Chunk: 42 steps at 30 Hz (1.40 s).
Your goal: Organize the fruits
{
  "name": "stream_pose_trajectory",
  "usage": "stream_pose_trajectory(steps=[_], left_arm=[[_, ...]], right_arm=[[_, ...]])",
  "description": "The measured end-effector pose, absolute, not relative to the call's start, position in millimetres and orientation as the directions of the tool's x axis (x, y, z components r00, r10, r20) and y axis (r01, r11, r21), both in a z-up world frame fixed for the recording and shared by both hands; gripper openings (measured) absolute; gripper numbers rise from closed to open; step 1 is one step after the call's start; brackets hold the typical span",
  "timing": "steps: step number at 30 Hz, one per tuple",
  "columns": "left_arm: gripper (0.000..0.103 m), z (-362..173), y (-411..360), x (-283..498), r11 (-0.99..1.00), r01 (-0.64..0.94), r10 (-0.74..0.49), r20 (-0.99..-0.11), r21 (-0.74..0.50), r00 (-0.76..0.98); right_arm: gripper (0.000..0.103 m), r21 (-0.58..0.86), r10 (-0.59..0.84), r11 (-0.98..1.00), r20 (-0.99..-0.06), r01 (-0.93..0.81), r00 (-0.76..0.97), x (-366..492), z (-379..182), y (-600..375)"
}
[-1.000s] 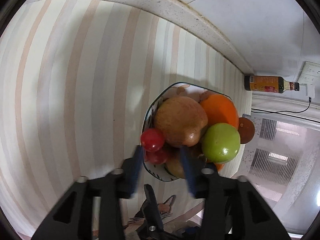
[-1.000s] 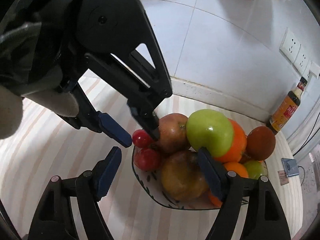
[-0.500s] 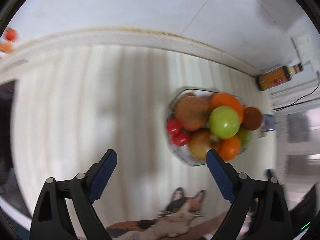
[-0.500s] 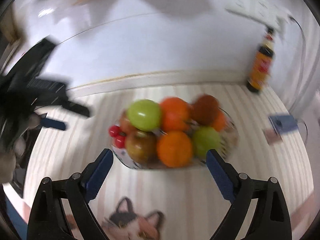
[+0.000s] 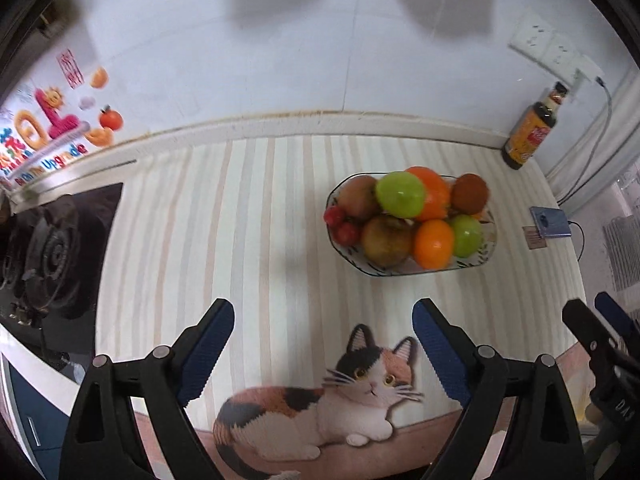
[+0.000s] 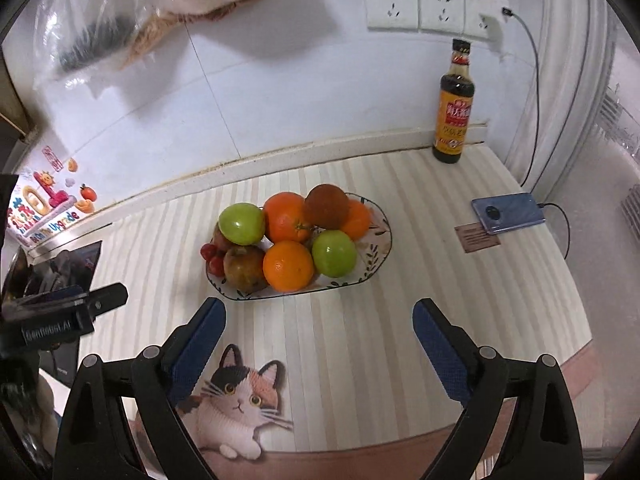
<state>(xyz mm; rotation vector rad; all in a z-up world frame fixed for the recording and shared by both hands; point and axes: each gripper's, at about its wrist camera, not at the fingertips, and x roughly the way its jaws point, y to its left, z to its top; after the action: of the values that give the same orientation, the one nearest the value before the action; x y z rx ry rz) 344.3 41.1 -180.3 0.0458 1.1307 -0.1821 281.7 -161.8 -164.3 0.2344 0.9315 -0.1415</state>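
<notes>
Both hand-held grippers have withdrawn from the fruit bowl (image 5: 408, 270), empty.

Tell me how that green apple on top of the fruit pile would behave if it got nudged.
The green apple looks round and smooth, so it would probably roll readily. It rests high on other fruit near the plate's left end, so a nudge could send it onto the striped mat. Its glossy skin may slip between hard fingers.
</notes>
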Motion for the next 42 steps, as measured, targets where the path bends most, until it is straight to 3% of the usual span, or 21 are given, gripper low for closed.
stream_pose_trajectory(steps=[19, 21, 25, 42], left_arm=[[0.092, -76.0, 3.6, 167.6, 0.998, 0.05, -0.053, -0.752, -0.027, 0.657], [0.102, -68.9, 1.4, 147.7, 0.999, 0.037, -0.049, -0.747, -0.032, 0.663], [0.103, -55.3, 0.9, 111.1, 0.999, 0.021, -0.038, -0.725, -0.033, 0.688], [0.103, -23.6, 4.5, 38.9, 0.997, 0.071, -0.069, -0.689, -0.026, 0.721]], right_arm=[[0.102, 0.125, 0.058, 0.991, -0.717, 0.047, 0.695, 128.5, -63.6, -197.8], [0.102, 0.127, 0.072, 0.992, -0.708, 0.026, 0.703, 110.9, -55.3, -200.6], [0.102, 0.116, 0.077, 0.993, -0.692, 0.005, 0.718, 77.8, -40.1, -204.7], [0.102, 0.122, 0.068, 0.992, -0.652, 0.016, 0.755, -11.5, 0.7, -207.0]])
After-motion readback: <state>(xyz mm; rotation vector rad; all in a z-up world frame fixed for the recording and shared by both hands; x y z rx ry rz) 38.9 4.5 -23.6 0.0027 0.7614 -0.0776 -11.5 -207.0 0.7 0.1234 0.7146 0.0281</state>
